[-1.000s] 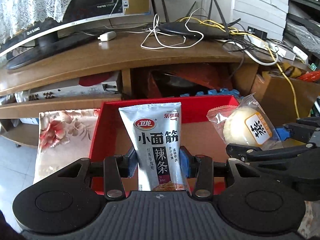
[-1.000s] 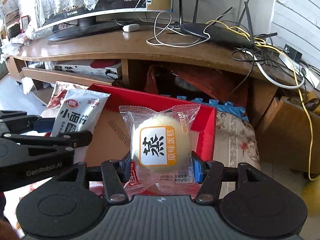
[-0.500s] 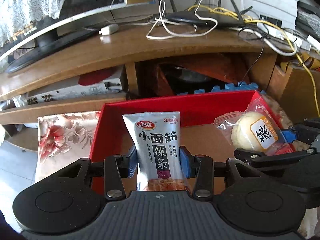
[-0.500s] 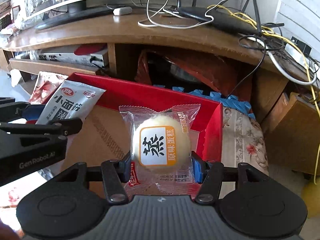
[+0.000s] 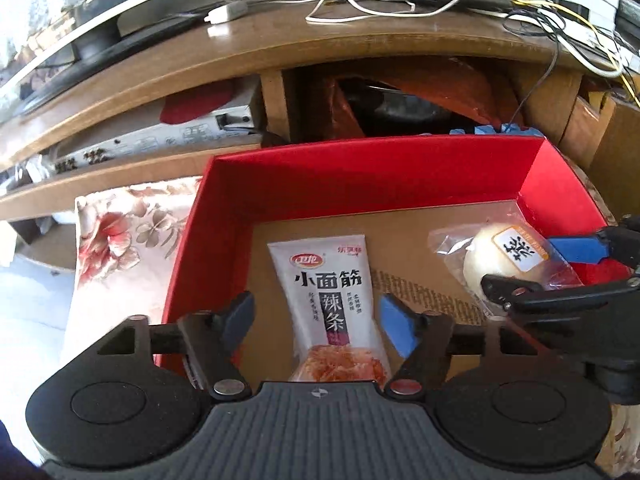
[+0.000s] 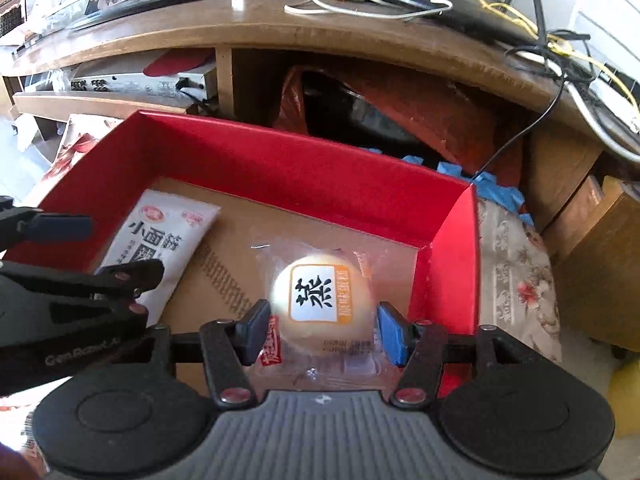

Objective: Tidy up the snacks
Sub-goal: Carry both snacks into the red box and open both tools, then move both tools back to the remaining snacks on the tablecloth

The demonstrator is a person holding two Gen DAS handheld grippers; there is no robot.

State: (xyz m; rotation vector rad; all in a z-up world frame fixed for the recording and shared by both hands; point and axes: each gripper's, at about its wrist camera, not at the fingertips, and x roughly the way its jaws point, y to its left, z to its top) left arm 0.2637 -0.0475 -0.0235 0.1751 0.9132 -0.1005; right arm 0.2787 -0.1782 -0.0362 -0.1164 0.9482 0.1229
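Note:
A red box (image 5: 360, 152) with a cardboard floor sits on a floral cloth. The white spicy-strip packet (image 5: 328, 292) lies on the box floor. My left gripper (image 5: 318, 322) straddles its lower end; the jaws are opening and the pads stand clear of it. The right wrist view shows the same packet (image 6: 160, 236) at the box's left. My right gripper (image 6: 323, 334) is shut on a wrapped round steamed cake (image 6: 316, 296), low inside the box (image 6: 280, 136) near its right wall. From the left wrist view, that cake (image 5: 488, 256) is at the right.
A wooden TV stand (image 5: 280, 52) rises just behind the box, with a router and tangled cables on top. A red bag fills its lower shelf. The floral cloth (image 5: 120, 232) extends on both sides. A cardboard box (image 6: 592, 272) stands at the right.
Both grippers sank into the red box. The left jaws opened and let go of the spicy-strip packet, which now lies flat. The right gripper still holds the cake.

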